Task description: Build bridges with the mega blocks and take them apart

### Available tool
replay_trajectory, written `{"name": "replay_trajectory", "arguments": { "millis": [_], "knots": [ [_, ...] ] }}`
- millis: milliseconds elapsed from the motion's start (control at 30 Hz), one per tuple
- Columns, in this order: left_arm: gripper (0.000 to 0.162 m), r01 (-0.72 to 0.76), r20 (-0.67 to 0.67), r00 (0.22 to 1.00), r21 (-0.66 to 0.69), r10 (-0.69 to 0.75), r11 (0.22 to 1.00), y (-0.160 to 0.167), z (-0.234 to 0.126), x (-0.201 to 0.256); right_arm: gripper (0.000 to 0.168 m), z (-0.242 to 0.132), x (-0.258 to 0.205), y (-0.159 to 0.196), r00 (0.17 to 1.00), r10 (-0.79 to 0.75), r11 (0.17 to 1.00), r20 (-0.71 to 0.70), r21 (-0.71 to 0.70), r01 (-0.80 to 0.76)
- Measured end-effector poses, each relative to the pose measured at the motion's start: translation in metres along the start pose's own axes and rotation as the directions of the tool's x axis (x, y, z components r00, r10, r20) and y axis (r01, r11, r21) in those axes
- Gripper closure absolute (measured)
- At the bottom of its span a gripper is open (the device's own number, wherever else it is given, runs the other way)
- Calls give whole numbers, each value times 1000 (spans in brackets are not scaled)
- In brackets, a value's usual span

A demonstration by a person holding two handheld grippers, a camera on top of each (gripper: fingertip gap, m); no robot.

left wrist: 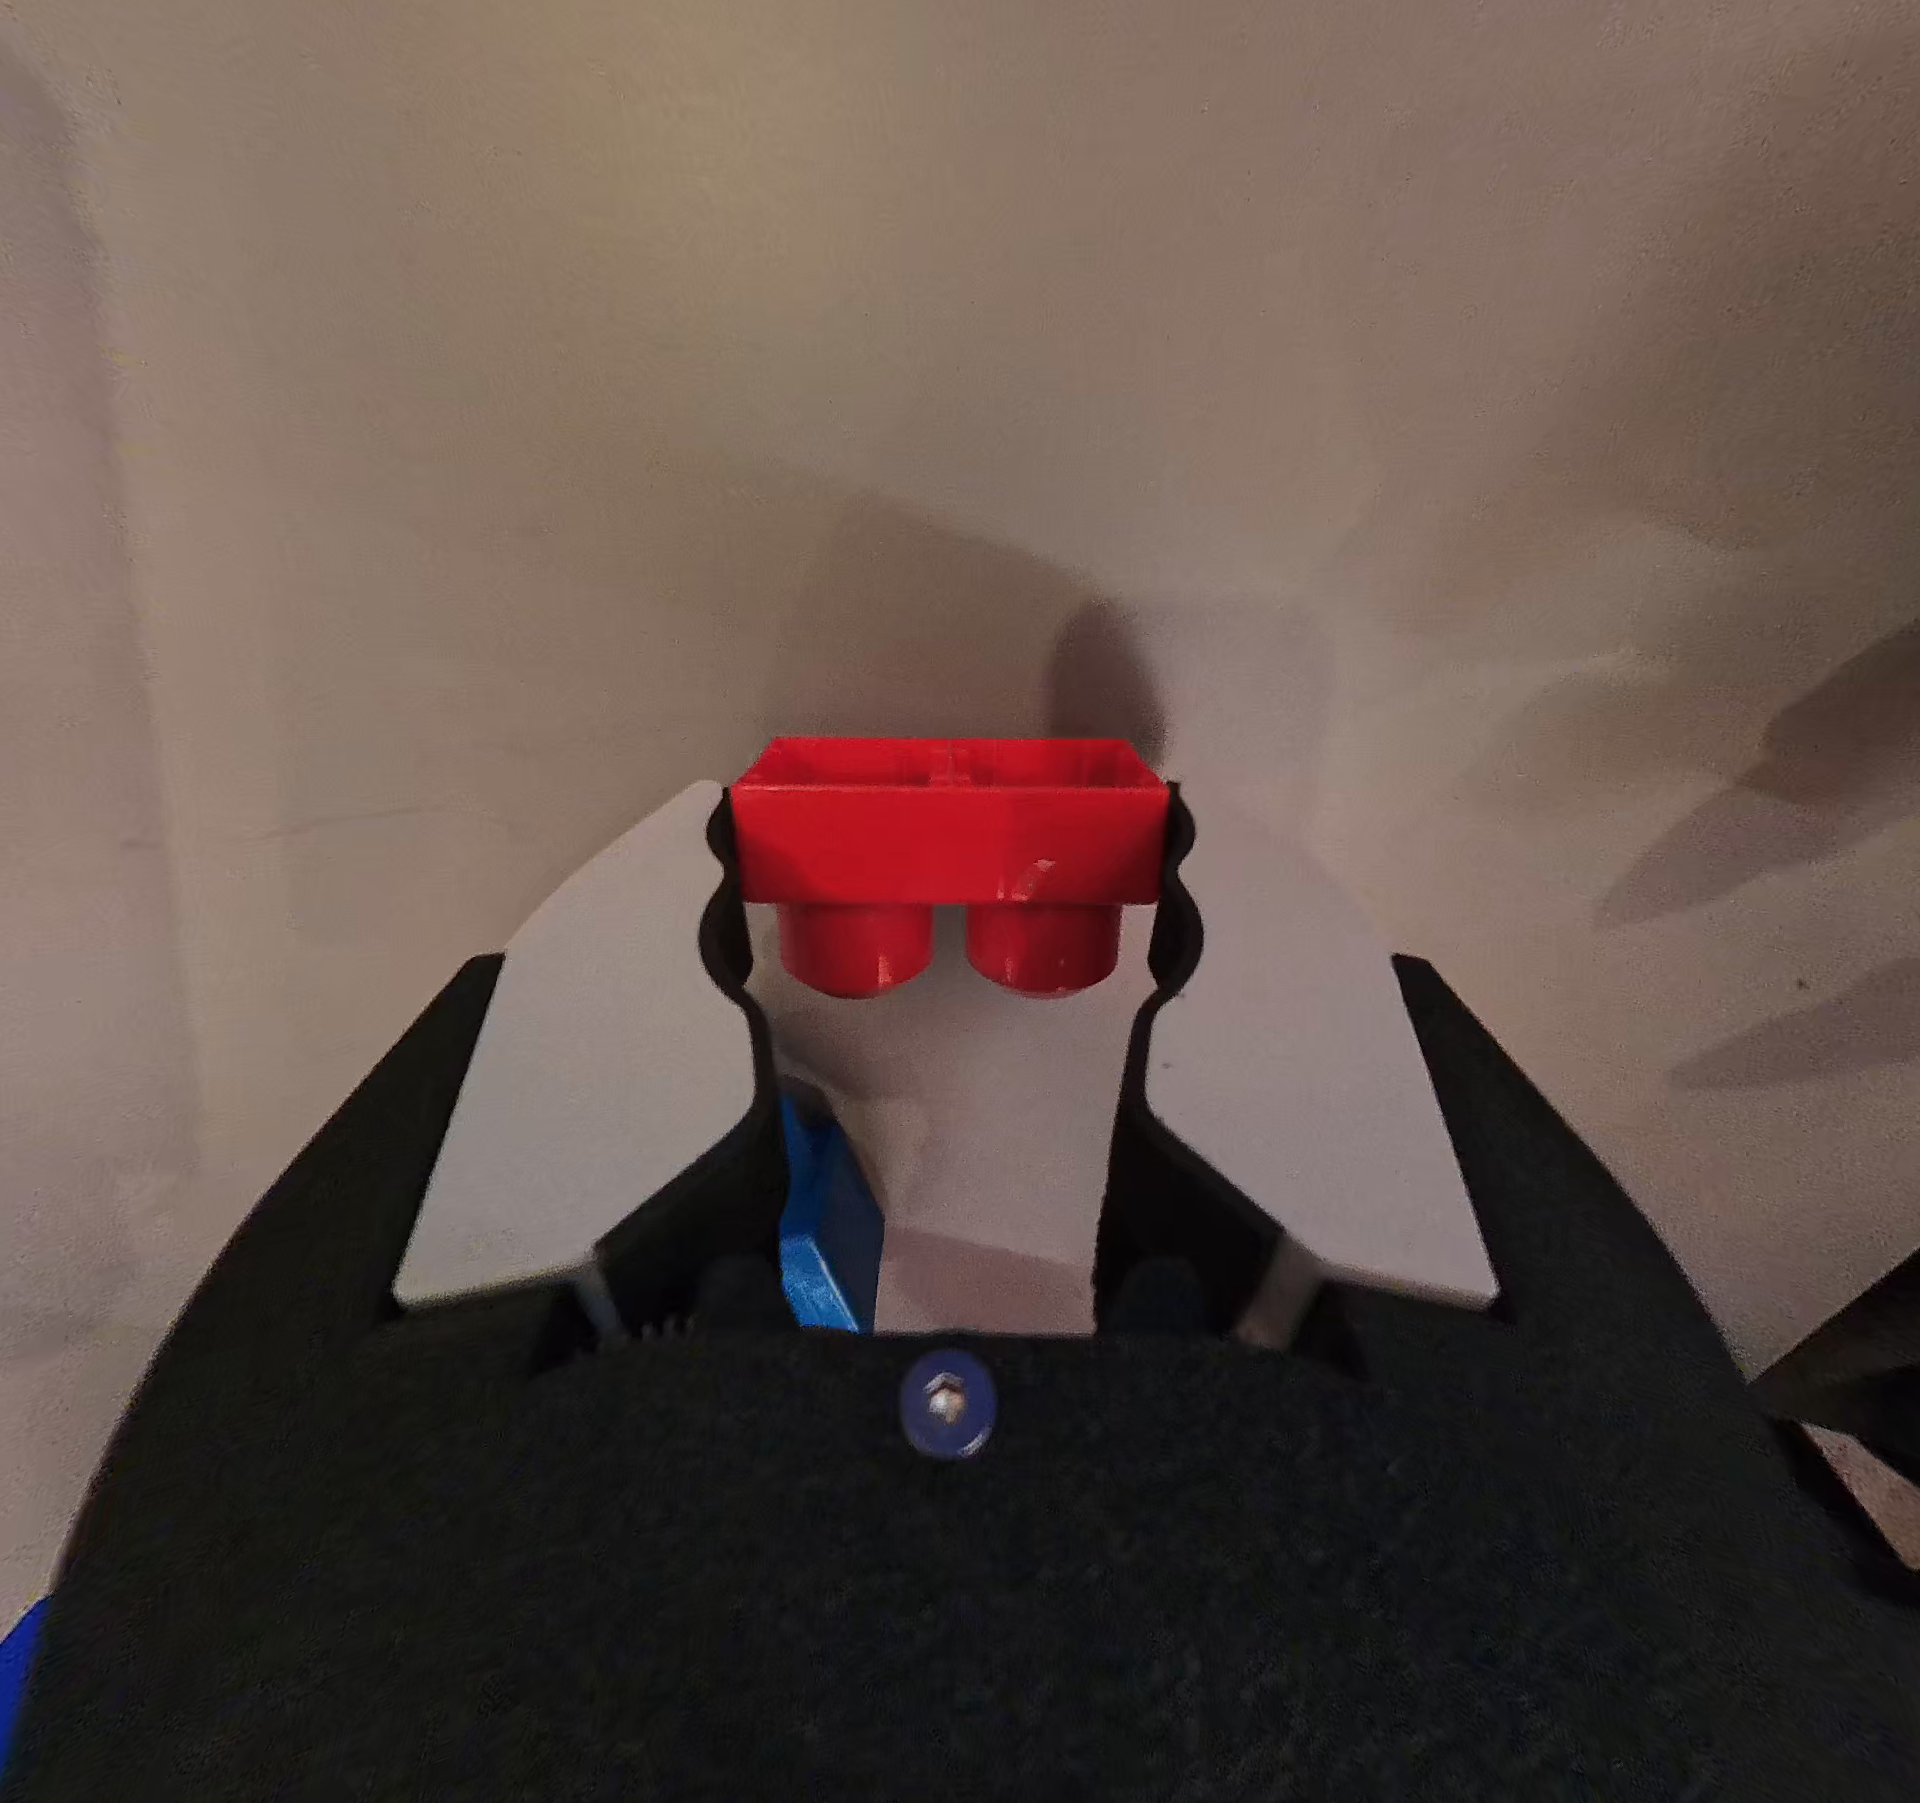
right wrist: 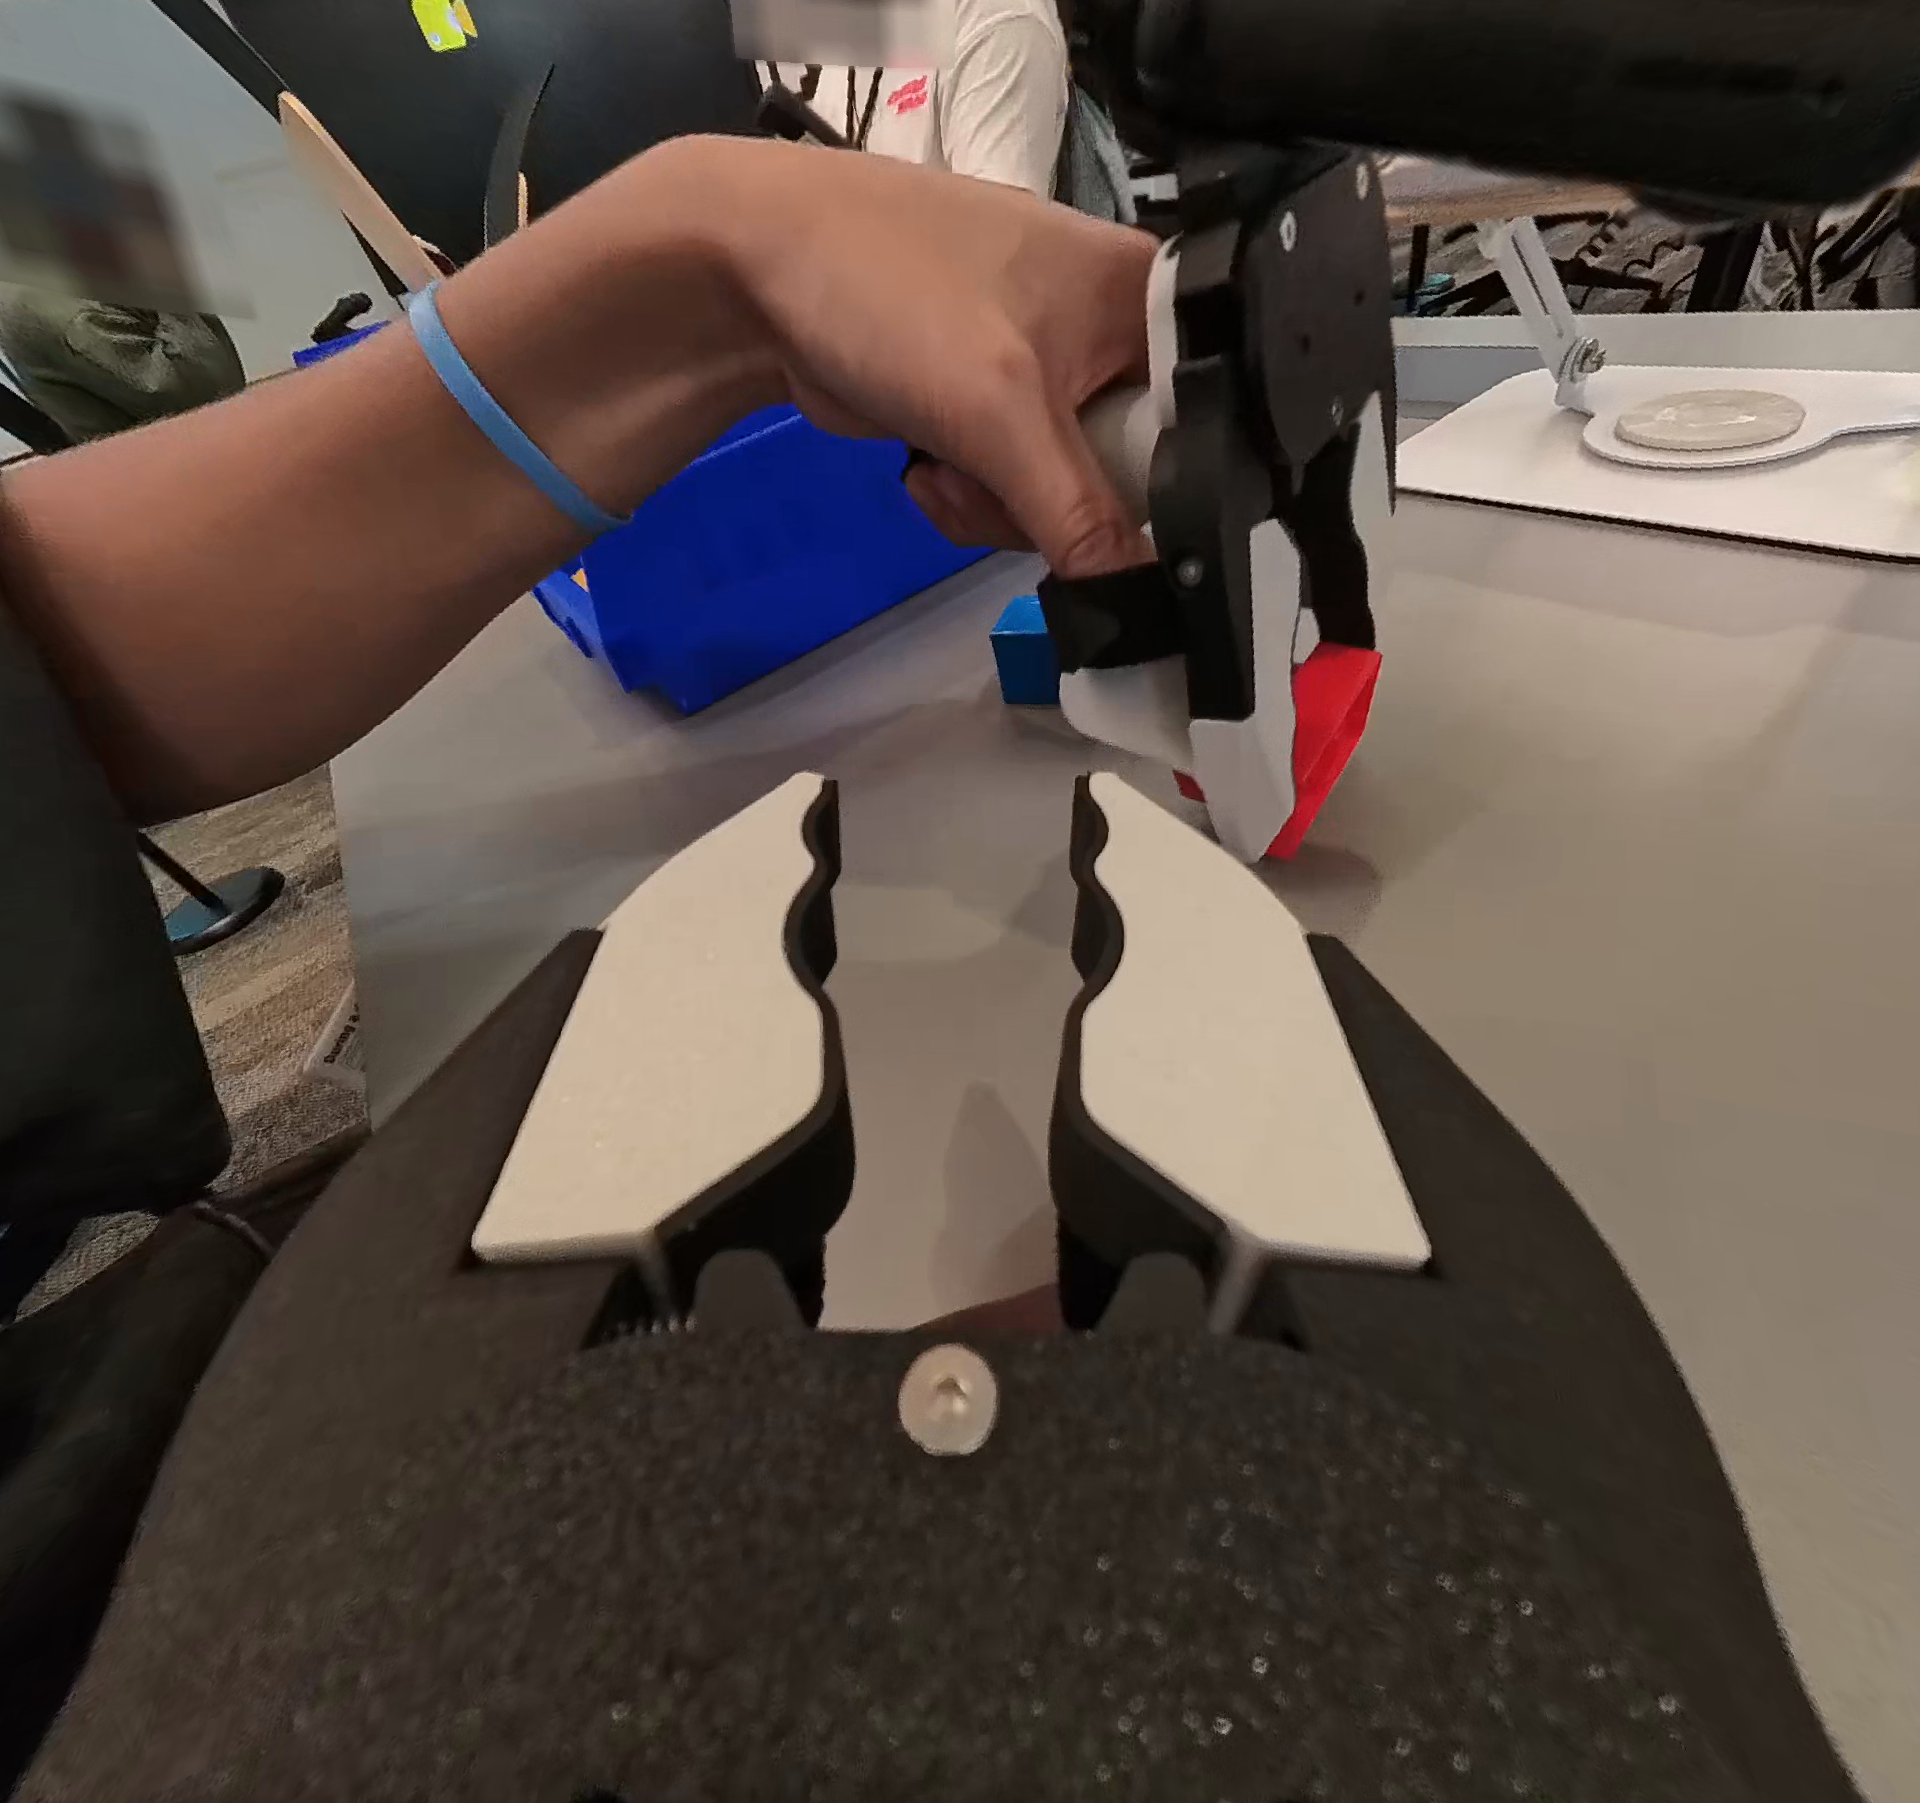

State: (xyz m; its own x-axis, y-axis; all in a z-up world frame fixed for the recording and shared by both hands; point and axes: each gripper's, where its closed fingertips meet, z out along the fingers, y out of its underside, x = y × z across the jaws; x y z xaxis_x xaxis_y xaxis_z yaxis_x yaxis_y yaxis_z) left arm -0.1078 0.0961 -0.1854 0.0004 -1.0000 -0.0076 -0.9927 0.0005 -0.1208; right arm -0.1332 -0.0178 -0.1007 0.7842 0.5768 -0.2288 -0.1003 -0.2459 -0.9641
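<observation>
Each tool of yours has a black, grainy body, two pale grey fingers [right wrist: 717, 1015] edged with wavy black pads, and one round screw [right wrist: 947, 1398] at the centre. Your left wrist wears a thin blue band [right wrist: 499, 413].

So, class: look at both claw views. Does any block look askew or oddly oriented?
Yes. The red block clamped in the left claw is turned so its studs face the camera and its hollow underside faces away. In the right wrist view it tilts steeply above the grey table.
</observation>
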Motion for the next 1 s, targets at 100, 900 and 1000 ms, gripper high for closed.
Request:
{"name": "replay_trajectory", "arguments": {
  "millis": [100, 900, 1000],
  "knots": [
    [63, -4, 49, 999, -9, 4, 1000, 5, 5, -2, 126, -1, 0, -1, 1000, 1, 1000, 2, 6, -1],
    [82, 629, -49, 484, 714, -874, 308, 294, -114, 80, 126, 2, 7, 0, 994, 104, 995, 32, -3, -104],
    [82, 629, 11, 448, 707, -894, 325, 292, -120, 47, 126, 1, 7, 0, 994, 106, 994, 31, -1, -106]
  ]
}}
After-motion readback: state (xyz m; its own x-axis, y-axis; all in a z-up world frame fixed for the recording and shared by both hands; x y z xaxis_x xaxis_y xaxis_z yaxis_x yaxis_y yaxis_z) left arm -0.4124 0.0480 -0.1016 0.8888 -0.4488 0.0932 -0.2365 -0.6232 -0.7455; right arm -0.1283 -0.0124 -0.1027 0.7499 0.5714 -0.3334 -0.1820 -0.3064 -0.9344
